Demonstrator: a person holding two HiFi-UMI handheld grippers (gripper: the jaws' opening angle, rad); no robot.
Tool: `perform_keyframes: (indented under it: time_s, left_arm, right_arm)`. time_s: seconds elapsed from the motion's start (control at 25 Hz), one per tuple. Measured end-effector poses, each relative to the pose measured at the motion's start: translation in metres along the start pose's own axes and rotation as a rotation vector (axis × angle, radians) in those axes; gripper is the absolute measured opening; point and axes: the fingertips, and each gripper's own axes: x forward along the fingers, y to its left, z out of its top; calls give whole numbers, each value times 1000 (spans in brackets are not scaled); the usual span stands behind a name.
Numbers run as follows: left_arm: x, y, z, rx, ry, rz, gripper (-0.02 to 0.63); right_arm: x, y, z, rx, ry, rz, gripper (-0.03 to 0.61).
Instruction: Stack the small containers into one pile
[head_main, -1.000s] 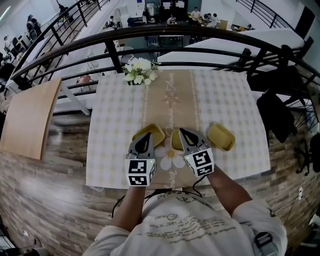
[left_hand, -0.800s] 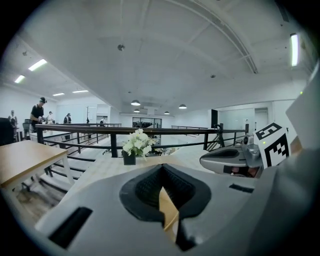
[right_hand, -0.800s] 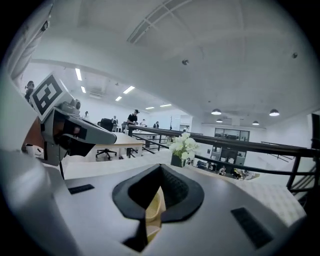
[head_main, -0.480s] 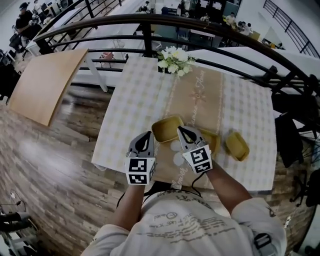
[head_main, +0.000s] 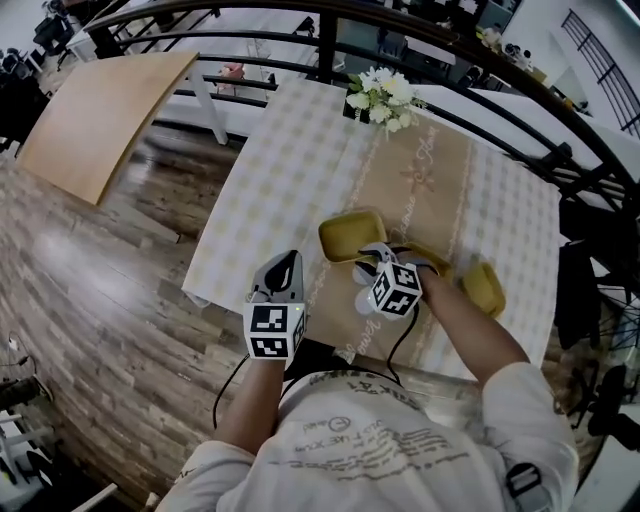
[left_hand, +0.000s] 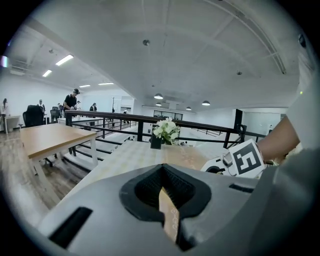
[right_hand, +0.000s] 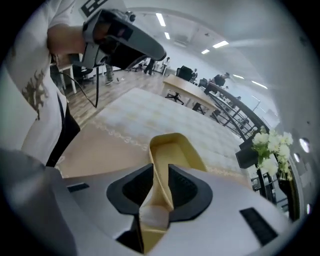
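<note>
Small yellow container (right_hand: 175, 150) lay mid-tabletop (head_main: 290, 190), its near wall clamped between the right tongs (right_hand: 159, 200). Left tongs (head_main: 286, 268), closed and empty, hovered near the tabletop's front edge.

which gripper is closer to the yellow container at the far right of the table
Right. The right gripper sits left of the far-right yellow container, clamping a second yellow container. The left gripper is further left, over the table's near edge.

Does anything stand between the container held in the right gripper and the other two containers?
Nothing visible does. The right gripper is shut on the held container at its rim; the middle container lies close beside it, the third container just beyond.
</note>
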Motion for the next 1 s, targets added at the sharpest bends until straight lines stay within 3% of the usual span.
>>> perform_keyframes:
  time_s: [0.36,0.48,0.8,1.0]
  left_arm:
    - [-18,14,-20,-54,10,51,3]
    - [-20,19,-19,-63,10,60,3]
    - [-14,12,-10,-47,0,43,3]
    - [-3,-7,-1,-11,-12,-13,3]
  right_arm:
    - [38,20,-17,-180,195,130,81]
    - [39,15,-9,-188,183,120,17]
    - [20,2,8,-220,146,36,11]
    - [-9,-8,9,-163,113,-43,11]
